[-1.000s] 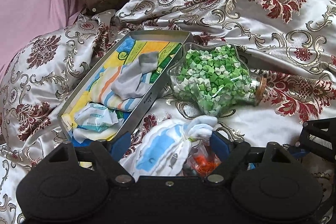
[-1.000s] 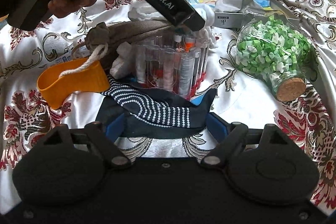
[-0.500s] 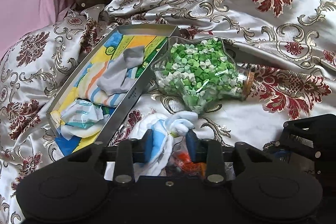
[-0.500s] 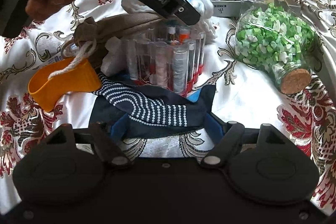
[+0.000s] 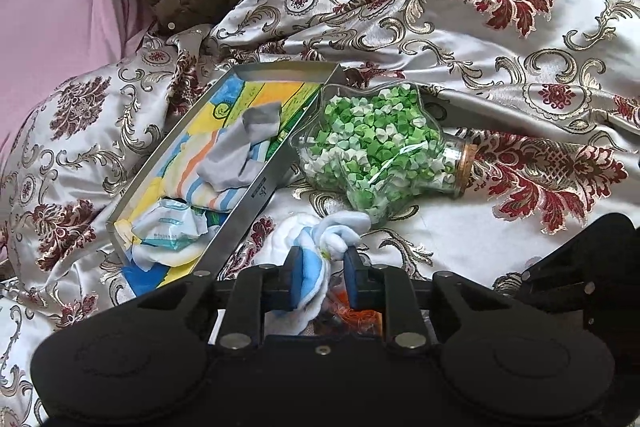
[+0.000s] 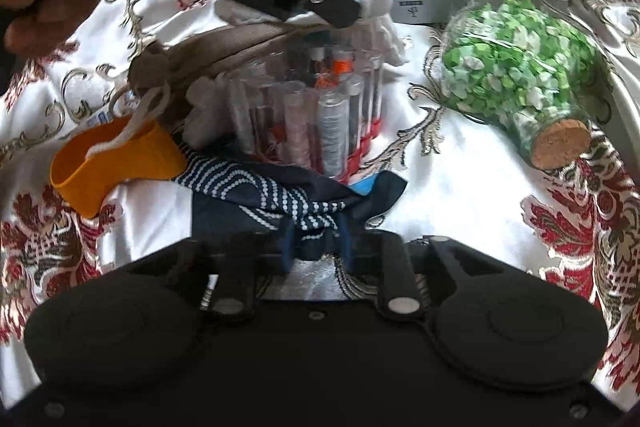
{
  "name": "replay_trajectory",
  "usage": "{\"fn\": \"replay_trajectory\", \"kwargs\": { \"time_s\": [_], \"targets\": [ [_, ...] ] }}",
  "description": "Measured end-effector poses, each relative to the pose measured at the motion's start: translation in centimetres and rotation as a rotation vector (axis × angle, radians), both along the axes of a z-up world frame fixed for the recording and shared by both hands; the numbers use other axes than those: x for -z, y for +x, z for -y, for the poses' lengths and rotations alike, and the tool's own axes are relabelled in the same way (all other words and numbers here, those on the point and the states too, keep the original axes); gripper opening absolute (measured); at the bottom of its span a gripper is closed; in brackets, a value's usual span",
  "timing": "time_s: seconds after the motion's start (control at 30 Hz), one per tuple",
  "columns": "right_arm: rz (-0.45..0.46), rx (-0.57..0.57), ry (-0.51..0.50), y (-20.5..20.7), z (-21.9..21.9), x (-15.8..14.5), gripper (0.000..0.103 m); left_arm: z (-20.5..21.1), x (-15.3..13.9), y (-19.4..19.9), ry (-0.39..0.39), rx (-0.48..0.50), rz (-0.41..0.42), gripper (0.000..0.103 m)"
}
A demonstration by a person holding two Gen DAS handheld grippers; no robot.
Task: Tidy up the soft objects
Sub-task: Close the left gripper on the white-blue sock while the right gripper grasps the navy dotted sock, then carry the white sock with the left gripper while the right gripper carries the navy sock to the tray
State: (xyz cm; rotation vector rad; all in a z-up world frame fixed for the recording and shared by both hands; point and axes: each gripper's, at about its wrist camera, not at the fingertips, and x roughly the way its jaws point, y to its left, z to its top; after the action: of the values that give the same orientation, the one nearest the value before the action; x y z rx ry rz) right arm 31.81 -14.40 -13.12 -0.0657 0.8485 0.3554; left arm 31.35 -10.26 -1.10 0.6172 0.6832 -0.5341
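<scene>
1. Satin bedspread (image 5: 500,39), silver with red and gold flourishes, lies rumpled under everything; its flattest bare stretch in my left wrist view is at 3 o'clock, right of the jar.
2. My left gripper (image 5: 322,269) has just been closing and now pinches a bunched white-and-blue terry sock (image 5: 316,247) between its blue pads.
3. At 10 o'clock from that grip sits a shallow silver metal tray (image 5: 248,203) with a colourful printed floor; a grey sock (image 5: 244,151) and a striped cloth (image 5: 200,183) already lie in it. Its near long edge runs diagonally, just beside the held sock.
4. At 1 o'clock a star-shaped glass jar of green and white paper bits (image 5: 380,151), corked, lies on its side touching the tray's edge.
5. My right gripper (image 6: 316,241) has also just been closing and is clamped on a navy sock with white grip dots (image 6: 280,199), flat on the spread.
6. At 12 o'clock from it stands a clear case of thread tubes (image 6: 320,115); at 10 o'clock lies an orange plastic cup (image 6: 112,163), touching the sock.
7. Open cloth lies at 2 o'clock in the right wrist view, between the case and the jar.
</scene>
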Motion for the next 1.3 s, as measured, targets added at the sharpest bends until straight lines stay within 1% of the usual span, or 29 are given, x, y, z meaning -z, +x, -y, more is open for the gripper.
{"fn": "replay_trajectory", "kwargs": {
  "time_s": [0.1, 0.27, 0.47, 0.73, 0.93, 1.3],
  "targets": [
    [0.01, 0.024, -0.008, 0.1, 0.5, -0.2, 0.003, 0.1, -0.3, -0.6, -0.005, -0.007, 0.008, 0.02],
    [0.008, 0.068, 0.023, 0.0, 1.8, -1.0, 0.0, 0.0, -1.1, -1.7, -0.024, -0.028, 0.035, 0.019],
    [0.037, 0.116, 0.054, -0.7, 3.6, -2.6, 0.0, 0.0, -2.5, -3.2, -0.037, -0.043, 0.072, 0.018],
    [0.083, 0.167, 0.084, -2.3, 5.5, -4.9, 0.0, 0.1, -5.2, -5.1, -0.06, -0.061, 0.127, 0.017],
    [0.172, 0.21, 0.097, -3.8, 7.1, -7.4, 0.0, 0.7, -6.4, -6.6, -0.071, -0.054, 0.153, 0.017],
    [0.375, 0.314, 0.128, -5.7, 10.0, -11.6, 0.0, 2.9, -7.0, -7.4, -0.072, -0.039, 0.178, 0.017]
  ]
}}
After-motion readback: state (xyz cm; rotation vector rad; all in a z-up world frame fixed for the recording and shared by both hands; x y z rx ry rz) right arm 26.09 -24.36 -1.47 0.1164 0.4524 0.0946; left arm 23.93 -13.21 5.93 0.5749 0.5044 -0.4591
